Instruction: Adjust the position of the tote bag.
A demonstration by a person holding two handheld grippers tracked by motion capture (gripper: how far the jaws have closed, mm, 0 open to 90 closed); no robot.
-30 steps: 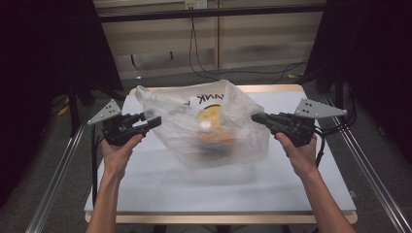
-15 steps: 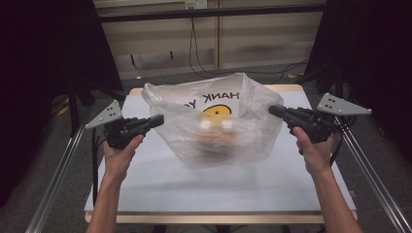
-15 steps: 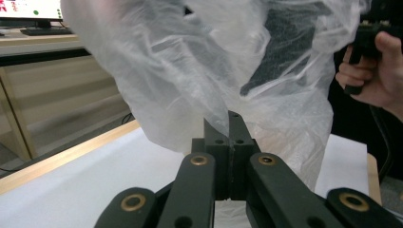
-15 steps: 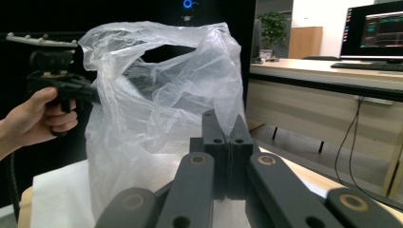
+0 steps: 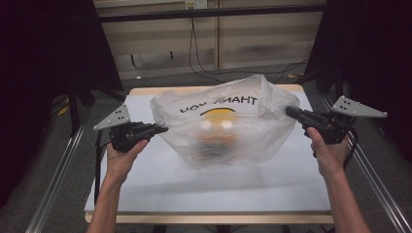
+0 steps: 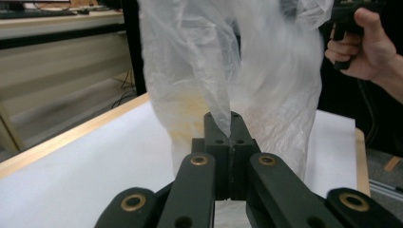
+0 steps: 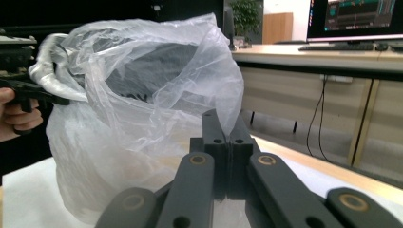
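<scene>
A clear plastic bag [image 5: 228, 131] with a yellow smiley face and black lettering hangs stretched between both grippers above the white table cover [image 5: 160, 189]. Something orange and blurred lies inside at its bottom. My left gripper [image 5: 163, 129] is shut on the bag's left edge; in the left gripper view the film [image 6: 247, 71] runs down into the pinched tips [image 6: 229, 126]. My right gripper [image 5: 289, 111] is shut on the bag's right edge, and the right gripper view shows the film [image 7: 142, 95] caught between the closed tips [image 7: 227, 123].
The wooden table edge [image 5: 209, 218] frames the white cover. Metal rails [image 5: 56, 184] run along both sides. Cables [image 5: 199, 58] trail on the floor behind. A desk with a monitor [image 7: 354, 19] stands in the background of the right gripper view.
The right hand has moved to the right with its edge of the bag, pulling the bag wider and flatter. The left hand has stayed about where it was.
</scene>
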